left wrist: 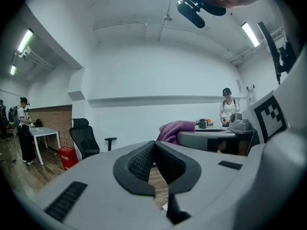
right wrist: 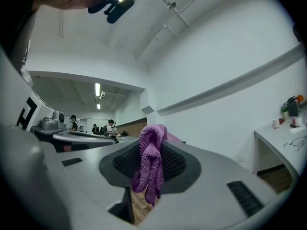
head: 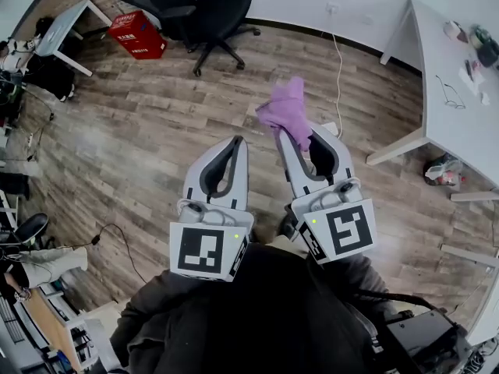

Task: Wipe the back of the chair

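Chair: black swivel office chair point(head: 221, 14) stands by the white wall at the top of the head view, near a red plastic crate point(head: 136, 34). It's well apart from both grippers and nothing is touching it.
Chair's neighbour: there's more black chair-shaped stuff just left of it, honestly can't tell if that's a second chair.
Cloth: fuzzy purple microfibre cloth point(head: 286, 111) is bunched up at the tip of the right gripper. Part sticks out past the jaws and part hangs down between them.
Right gripper: grey hand-held right gripper point(head: 300, 136) has its jaws clamped on that cloth, held out over the floor.
Left gripper: grey hand-held left gripper point(head: 235, 142) has its jaws pressed together with nothing between them. It sits just beside the right one.
Floor: brown wood-plank floor point(head: 156, 123) lies under both grippers, with a white cable point(head: 337, 68) running across it from the wall.
Table: white table point(head: 460, 107) on the right has a pair of glasses point(head: 448, 92) lying on it.
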Demonstrator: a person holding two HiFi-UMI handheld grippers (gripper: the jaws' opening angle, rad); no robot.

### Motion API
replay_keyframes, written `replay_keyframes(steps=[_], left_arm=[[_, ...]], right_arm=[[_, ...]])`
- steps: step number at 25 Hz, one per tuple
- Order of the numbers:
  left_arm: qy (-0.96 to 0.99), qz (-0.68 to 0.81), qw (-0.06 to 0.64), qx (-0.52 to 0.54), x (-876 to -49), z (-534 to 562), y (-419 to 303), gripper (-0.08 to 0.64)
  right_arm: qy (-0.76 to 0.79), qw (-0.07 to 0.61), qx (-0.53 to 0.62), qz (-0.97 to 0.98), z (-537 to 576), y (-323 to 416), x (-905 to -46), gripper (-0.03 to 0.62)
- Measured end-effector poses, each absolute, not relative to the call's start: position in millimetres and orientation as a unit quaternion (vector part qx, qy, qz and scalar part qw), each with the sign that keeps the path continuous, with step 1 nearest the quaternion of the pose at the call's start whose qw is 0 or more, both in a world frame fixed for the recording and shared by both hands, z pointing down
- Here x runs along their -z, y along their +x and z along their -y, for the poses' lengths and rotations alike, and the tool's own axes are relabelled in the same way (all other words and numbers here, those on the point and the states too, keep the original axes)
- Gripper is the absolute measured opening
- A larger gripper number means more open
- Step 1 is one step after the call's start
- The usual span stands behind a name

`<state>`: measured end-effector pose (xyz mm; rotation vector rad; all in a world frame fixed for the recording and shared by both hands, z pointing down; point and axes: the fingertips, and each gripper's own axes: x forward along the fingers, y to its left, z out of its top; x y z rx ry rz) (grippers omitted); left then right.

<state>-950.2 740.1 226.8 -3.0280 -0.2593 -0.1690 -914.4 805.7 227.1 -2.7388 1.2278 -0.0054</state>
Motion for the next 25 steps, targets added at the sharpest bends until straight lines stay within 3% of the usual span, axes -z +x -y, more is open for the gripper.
replay_keyframes(steps=[12,15,25], left_arm=[[-0.995,0.061,0.019,0.081,-254,-699,-897,0.009],[-0.996,0.054,-0.017,0.071,-254,-669,-858,0.009],[-0.995,0.086,-0.013,0.043,-233,-535,-705,0.009]], right_arm=[[-0.897,0.077,0.031,-0.435,-768,-866,-248,0.100],[-0.897,0.068,0.038,-0.436,-741,-832,-253,0.100],[-0.902,0.056,0.023,-0.428,-607,-694,-226,0.100]])
